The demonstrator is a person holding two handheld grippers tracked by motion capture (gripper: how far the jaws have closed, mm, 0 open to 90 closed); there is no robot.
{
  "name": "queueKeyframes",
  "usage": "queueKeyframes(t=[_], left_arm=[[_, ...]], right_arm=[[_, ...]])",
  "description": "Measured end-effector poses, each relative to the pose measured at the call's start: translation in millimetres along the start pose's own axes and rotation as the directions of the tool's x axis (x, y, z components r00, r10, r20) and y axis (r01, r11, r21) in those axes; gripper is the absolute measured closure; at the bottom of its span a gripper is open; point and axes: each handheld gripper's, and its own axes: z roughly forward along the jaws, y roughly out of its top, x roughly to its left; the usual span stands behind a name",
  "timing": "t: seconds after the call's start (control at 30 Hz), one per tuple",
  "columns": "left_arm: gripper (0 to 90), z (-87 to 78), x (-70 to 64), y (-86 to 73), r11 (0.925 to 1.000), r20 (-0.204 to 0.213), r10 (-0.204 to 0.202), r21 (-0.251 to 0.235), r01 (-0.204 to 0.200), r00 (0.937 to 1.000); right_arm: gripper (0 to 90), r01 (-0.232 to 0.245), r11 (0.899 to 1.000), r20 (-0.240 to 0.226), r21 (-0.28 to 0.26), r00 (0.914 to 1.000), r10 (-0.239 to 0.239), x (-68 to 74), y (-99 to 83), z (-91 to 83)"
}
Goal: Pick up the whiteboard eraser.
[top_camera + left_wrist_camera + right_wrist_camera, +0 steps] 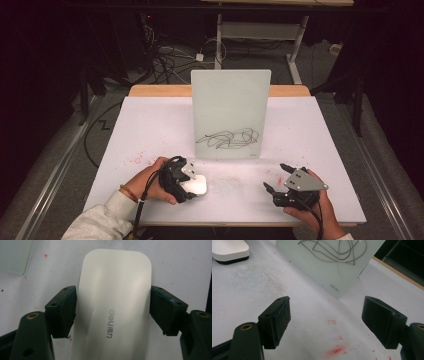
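Left gripper: jaws set on either long side of a white eraser block, pads touching or just beside its flanks; whether they press it I cannot tell for certain, though the block sits squarely between them, so it counts as clasped. Eraser: rounded corners, pale glossy top with a grey printed brand mark, dark base seen in the right gripper view; it lies on the table near the front edge, left of centre. Right gripper: jaws wide apart, nothing between them, held over the table near the front edge, right of centre, well apart from the eraser; grey three-cornered plate on top, cable trailing toward the person. Whiteboard: small pale glass panel, standing near upright at the middle of the table, between and beyond the two grippers; black scribble across its lower part, small printed mark at its lower corner. Table surface: white, with red marker specks near the front edge and toward the left edge; wooden strip along the far edge.
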Motion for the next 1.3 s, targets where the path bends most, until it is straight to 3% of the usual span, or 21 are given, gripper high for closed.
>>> queueKeyframes(t=[0.2, 0.63, 0.73, 0.9, 1.03, 1.07, 1.13, 1.17, 1.23, 1.3], left_arm=[[25.3, 2.8, 3.9, 0.4, 0.9999, 0.032, -0.008, -0.010, 0.008, 0.9994], [26.8, 6.9, 4.7, 4.6, 0.9998, 0.041, 0.011, 0.017, -0.011, 0.9991], [27.9, 5.4, 2.4, 4.5, 0.9993, 0.018, 0.034, 0.018, -0.034, 0.9993], [28.5, -3.2, 3.0, -0.9, 0.9994, -0.004, 0.010, -0.033, -0.010, 0.9999], [28.6, -13.6, -3.4, -6.3, 0.9964, -0.070, 0.003, -0.084, -0.009, 0.9975], [28.7, -13.6, -3.4, -6.3, 0.9964, -0.070, 0.003, -0.084, -0.009, 0.9975], [28.7, -17.2, -5.4, -9.4, 0.9946, -0.103, -0.006, -0.103, -0.005, 0.9947], [28.7, -19.7, -6.6, -12.0, 0.9934, -0.140, -0.016, -0.115, 0.000, 0.9900], [28.8, -22.5, -6.4, -14.2, 0.9907, -0.177, -0.034, -0.136, 0.009, 0.9837], [28.8, -24.7, -5.9, -15.2, 0.9882, -0.185, -0.042, -0.152, 0.014, 0.9818]], right_arm=[[23.9, 0.005, 1.000, -0.012, 0.005, 0.9999, -0.005, 0.7, -0.2, 1.6], [24.6, -0.001, 1.000, -0.035, 0.002, 0.9994, 0.001, 0.2, -0.2, 1.5], [24.6, -0.001, 1.000, -0.034, 0.004, 0.9994, 0.001, 0.0, -0.3, 1.1], [24.6, -0.002, 1.000, -0.035, 0.000, 0.9994, 0.002, -0.3, -0.1, 0.5], [24.6, -0.002, 1.000, -0.026, -0.002, 0.9997, 0.002, -1.2, 0.1, -0.2], [24.6, -0.002, 1.000, -0.026, -0.002, 0.9997, 0.002, -1.2, 0.1, -0.2], [24.6, -0.002, 1.000, -0.020, -0.008, 0.9998, 0.001, -2.0, 0.4, -1.1], [24.6, -0.003, 1.000, -0.016, -0.009, 0.9999, 0.003, -2.5, 0.4, -1.3], [24.6, -0.008, 1.000, -0.014, -0.011, 0.9999, 0.008, -4.0, 0.2, -1.2], [24.6, -0.009, 1.000, -0.012, -0.012, 0.9999, 0.009, -4.6, 0.1, -1.1]])
